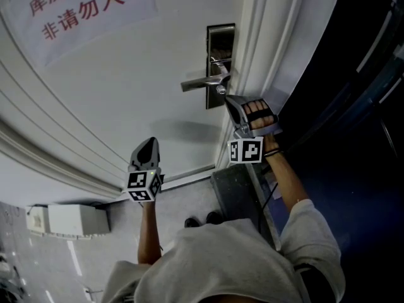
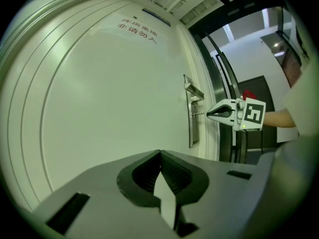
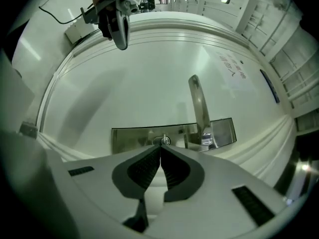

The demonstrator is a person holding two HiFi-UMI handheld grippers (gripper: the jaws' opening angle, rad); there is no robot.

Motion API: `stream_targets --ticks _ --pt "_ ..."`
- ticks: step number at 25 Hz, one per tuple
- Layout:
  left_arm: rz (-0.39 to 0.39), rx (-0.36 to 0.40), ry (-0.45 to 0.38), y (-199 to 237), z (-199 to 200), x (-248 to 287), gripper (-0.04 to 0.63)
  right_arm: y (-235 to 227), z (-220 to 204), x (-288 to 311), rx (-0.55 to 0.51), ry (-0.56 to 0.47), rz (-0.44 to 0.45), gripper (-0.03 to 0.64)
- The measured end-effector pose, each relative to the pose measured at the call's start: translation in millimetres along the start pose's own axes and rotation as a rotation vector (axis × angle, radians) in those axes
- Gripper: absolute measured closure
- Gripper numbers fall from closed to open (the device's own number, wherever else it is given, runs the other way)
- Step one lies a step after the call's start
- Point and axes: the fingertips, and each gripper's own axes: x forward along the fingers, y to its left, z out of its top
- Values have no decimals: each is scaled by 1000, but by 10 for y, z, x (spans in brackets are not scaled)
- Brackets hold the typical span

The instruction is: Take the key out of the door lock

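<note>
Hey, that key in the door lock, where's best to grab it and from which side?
Grip the key by its short exposed end, coming straight at the door, below the lever handle. It juts squarely out of the lock plate and looks thin and flat, so squeeze across its broad faces. The right tool is shut on it that way.
</note>
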Motion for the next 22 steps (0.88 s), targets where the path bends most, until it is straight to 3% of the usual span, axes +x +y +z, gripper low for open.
stream_targets --ticks 1,4,5,11,22 --pt "0 0 0 5 -3 6 578 15 2 11 15 -2 14 592" --pt "-2 -4 1 6 -15 22 578 67 16 54 49 -1 65 429" --pt "-3 -5 0 4 -17 24 578 78 17 70 47 3 69 422" --pt "0 -5 -1 10 -23 18 578 34 24 141 30 27 30 427" --pt "30 -18 7 137 -76 -41 578 -29 61 341 7 39 -37 531"
